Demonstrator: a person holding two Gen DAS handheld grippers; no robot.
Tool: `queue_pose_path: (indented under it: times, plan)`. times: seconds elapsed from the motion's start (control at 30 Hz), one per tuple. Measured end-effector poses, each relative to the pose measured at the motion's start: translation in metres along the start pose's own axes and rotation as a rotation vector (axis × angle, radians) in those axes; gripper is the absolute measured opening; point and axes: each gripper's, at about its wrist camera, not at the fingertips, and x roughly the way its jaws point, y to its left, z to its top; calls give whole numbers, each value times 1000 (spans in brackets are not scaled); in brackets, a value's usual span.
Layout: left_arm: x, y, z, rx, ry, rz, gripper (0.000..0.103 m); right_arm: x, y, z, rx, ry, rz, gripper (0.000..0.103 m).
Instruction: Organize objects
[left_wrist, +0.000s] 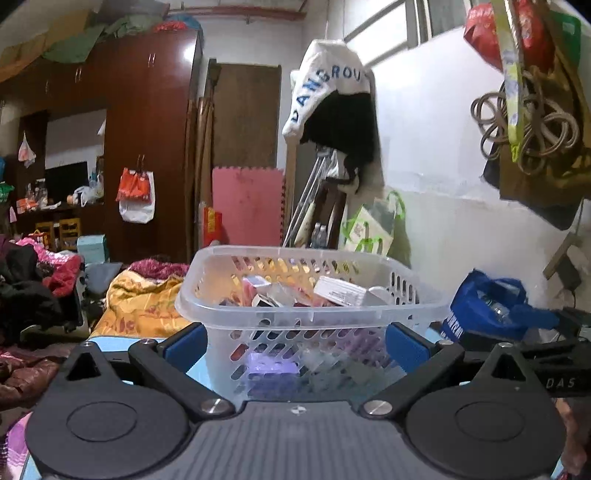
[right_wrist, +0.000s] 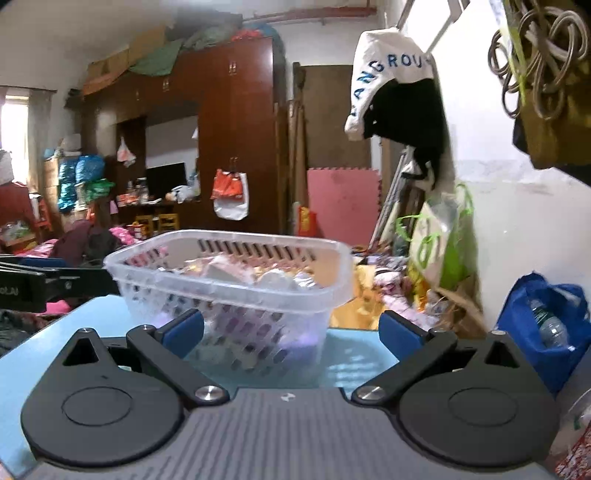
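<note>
A clear plastic basket (left_wrist: 258, 315) with slotted walls stands on a light blue table (right_wrist: 354, 354). It holds several small boxes and packets (left_wrist: 334, 290). My left gripper (left_wrist: 295, 341) is open and empty, its blue pads level with the basket's near wall, one on each side. The basket also shows in the right wrist view (right_wrist: 207, 288), ahead and to the left. My right gripper (right_wrist: 291, 328) is open and empty just in front of the basket's near right corner. The left gripper's black body (right_wrist: 40, 286) shows at the left edge of the right wrist view.
A blue bag with a water bottle (right_wrist: 546, 328) sits at the table's right by the white wall. Bags and coiled rings (left_wrist: 528, 129) hang above on the right. A white and black garment (left_wrist: 332, 110) hangs behind the basket. Bedding and clothes (left_wrist: 144, 299) lie beyond the table's left.
</note>
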Motion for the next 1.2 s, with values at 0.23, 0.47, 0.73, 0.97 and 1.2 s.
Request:
queue_pose_path:
  times: [0.23,0.47,0.73,0.97,1.2]
  plan:
    - [9,-7,-3,9,8,23,103,12,-27,-4,125,-35,21,103]
    - [18,-9,1,8,43,36,103,6,-21,7,70,2,2,103]
    - [20,-13,-10,22,54,40,103,2,-18,3,59,18,47,103]
    - [19,-19,-11,35,55,33,103,-6,-13,4,37,-3,30,103]
    - [14,-25,-13,50,46,28,103,-13,-9,3,28,-19,38,103]
